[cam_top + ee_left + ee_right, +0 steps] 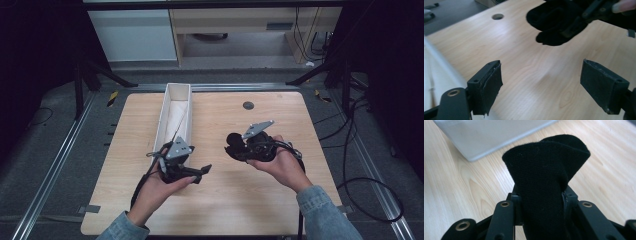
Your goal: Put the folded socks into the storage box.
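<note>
A: Hand-held gripper count: two. Your right hand-held gripper is clamped on one black cloth; the pads press it from both sides. Knit fabric, matte, fine ribbed weave, soft; its free end flares above the jaws into a rounded, folded lobe.

B: And where does the cloth sit relative to the tabletop?

A: Off it. In the high view you hold the black cloth above the tabletop, right of centre, bunched at the front of the right hand-held gripper. In the left gripper view the same cloth hangs as a dark lump over the wood.

B: Your left one?

A: Left hand-held gripper: jaws wide apart, nothing between them. Two flat rectangular pads, black, rubbery, with rough, frayed edges. In the high view you hold it low and left of centre.

B: Other items?

A: One long narrow box, white, straight-walled, open-topped, lying lengthwise on the left part of the tabletop, pale lining inside. Tabletop: light wood grain, smooth, rounded corners, one round hole near its far edge. Grey three-cornered plates: two, one per hand-held gripper.
</note>
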A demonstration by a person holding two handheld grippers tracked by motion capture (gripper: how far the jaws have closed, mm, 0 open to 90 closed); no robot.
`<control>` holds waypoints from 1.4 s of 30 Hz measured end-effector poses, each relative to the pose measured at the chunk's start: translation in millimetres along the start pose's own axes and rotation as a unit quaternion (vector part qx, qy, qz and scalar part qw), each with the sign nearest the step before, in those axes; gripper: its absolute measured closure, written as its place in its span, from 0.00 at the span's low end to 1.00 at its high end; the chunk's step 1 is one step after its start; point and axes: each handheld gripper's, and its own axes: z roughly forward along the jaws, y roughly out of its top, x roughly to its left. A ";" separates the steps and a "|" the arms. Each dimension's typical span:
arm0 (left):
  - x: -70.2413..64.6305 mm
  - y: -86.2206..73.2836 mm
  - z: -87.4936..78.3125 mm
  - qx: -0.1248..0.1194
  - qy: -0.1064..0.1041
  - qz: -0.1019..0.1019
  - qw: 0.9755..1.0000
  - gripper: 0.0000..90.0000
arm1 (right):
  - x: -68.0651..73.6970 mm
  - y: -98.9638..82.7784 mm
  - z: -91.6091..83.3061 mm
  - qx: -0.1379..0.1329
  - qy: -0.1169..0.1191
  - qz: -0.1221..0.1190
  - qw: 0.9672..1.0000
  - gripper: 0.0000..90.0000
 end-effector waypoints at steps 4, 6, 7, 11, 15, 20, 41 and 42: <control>19.0 -1.3 -13.9 -0.012 0.020 -0.018 1.000 0.19 | 4.7 16.9 -1.8 -0.010 0.008 -0.009 1.000 0.72; 26.1 -1.7 -19.6 -0.015 0.028 -0.022 0.999 0.19 | 7.0 22.9 -2.7 -0.013 0.012 -0.010 1.000 0.72; 29.3 -1.9 -21.8 -0.017 0.034 -0.025 0.999 0.19 | 8.3 26.0 -3.0 -0.013 0.014 -0.011 1.000 0.72; 36.8 -2.6 -27.3 -0.022 0.045 -0.028 0.998 0.19 | 11.7 36.4 -4.2 -0.015 0.010 -0.013 1.000 0.72; 47.1 -3.7 -33.8 -0.029 0.064 -0.034 0.997 0.18 | 15.9 46.0 -5.4 -0.017 0.012 -0.022 1.000 0.72; 65.9 -9.1 -43.6 -0.041 0.081 -0.043 0.995 0.15 | 20.6 57.3 -5.8 -0.021 0.019 -0.029 0.999 0.72; 143.1 -68.7 -81.2 -0.047 0.161 -0.124 0.978 0.12 | 38.5 90.8 15.2 -0.033 0.045 -0.045 0.997 0.72; 145.4 -72.8 -80.8 -0.043 0.166 -0.125 0.977 0.12 | 39.5 92.2 16.2 -0.034 0.046 -0.045 0.997 0.72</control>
